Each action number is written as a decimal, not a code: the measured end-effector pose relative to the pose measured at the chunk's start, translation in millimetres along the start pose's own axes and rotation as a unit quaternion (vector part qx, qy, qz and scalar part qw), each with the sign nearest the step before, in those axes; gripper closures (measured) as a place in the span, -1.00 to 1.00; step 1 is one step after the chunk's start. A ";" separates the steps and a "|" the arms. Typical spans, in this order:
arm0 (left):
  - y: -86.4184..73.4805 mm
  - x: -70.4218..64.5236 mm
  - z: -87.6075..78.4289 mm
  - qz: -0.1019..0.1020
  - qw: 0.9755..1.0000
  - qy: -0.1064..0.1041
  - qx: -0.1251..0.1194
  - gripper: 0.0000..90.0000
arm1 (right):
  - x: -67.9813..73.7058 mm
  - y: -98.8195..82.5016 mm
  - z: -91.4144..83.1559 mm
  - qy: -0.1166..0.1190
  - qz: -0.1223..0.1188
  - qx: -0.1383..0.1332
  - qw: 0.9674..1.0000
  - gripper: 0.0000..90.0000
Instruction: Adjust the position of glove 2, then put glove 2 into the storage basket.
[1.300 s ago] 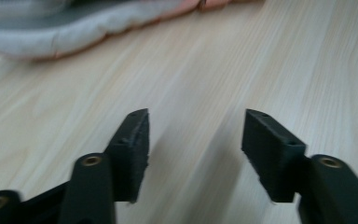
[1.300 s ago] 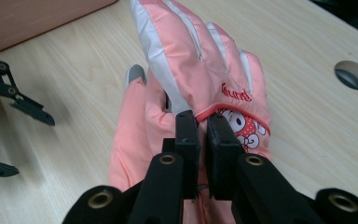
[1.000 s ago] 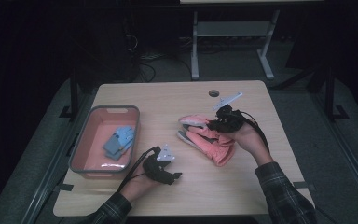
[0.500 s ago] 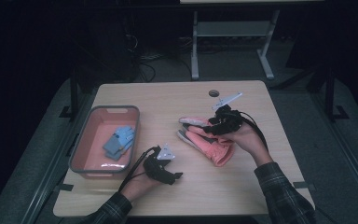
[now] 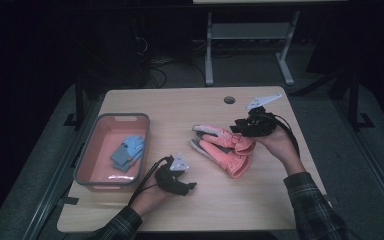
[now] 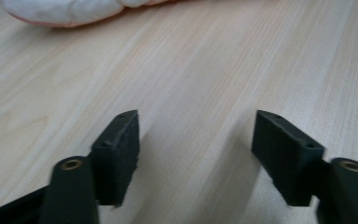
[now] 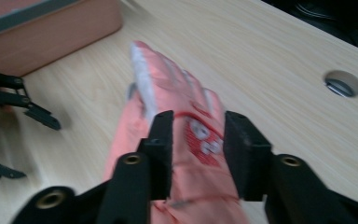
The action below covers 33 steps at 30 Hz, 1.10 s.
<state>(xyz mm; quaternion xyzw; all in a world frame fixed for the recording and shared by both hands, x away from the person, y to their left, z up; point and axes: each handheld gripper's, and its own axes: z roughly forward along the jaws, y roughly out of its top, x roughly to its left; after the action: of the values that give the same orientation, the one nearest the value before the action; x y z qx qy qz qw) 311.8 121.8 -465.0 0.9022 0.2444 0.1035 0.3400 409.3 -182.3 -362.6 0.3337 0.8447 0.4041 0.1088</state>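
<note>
1. While our right tool [image 7: 193,140] straddles the top pink glove [image 7: 177,121] mid-tabletop [image 5: 200,102], its jaws have just been closing and do not clearly pinch the fabric, so we judge the pick-up under way
2. Our left tool [image 6: 196,149] rests open and empty just short of the gloves
3. Next we should close firmly, lift, and carry toward the bin [image 5: 82,167]
4. We count two pink gloves, one blue glove [image 5: 128,151] in the one bin, two tools

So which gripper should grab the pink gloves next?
Probably the right gripper. It is already over the pink gloves, with its jaws, just closing, on either side of one. The left gripper rests open on bare table, apart from them.
</note>
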 end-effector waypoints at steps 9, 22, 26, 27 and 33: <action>19.0 7.7 3.5 -0.021 1.000 0.006 -0.009 0.94 | -38.5 -24.5 -17.6 -0.036 0.025 0.001 0.999 1.00; 50.8 22.6 23.2 -0.031 0.999 0.007 -0.019 0.99 | -77.7 -81.2 -7.2 -0.037 0.065 0.023 0.997 1.00; 54.6 21.4 29.7 -0.033 0.999 0.000 -0.017 0.99 | -84.4 -90.9 6.9 -0.024 0.068 0.037 0.997 1.00; 55.5 21.1 31.5 -0.032 0.999 -0.002 -0.018 0.99 | -84.6 -92.1 9.2 -0.021 0.069 0.041 0.997 1.00; 61.1 18.8 39.8 -0.031 0.999 -0.005 -0.020 0.99 | -80.3 -96.5 26.1 0.009 0.062 0.053 0.997 1.00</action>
<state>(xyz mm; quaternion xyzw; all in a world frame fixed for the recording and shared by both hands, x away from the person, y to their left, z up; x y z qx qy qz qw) 364.6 69.3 -453.8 0.8879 0.2683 0.0932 0.3618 435.7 -262.3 -459.4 0.3876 0.8435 0.3673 0.0582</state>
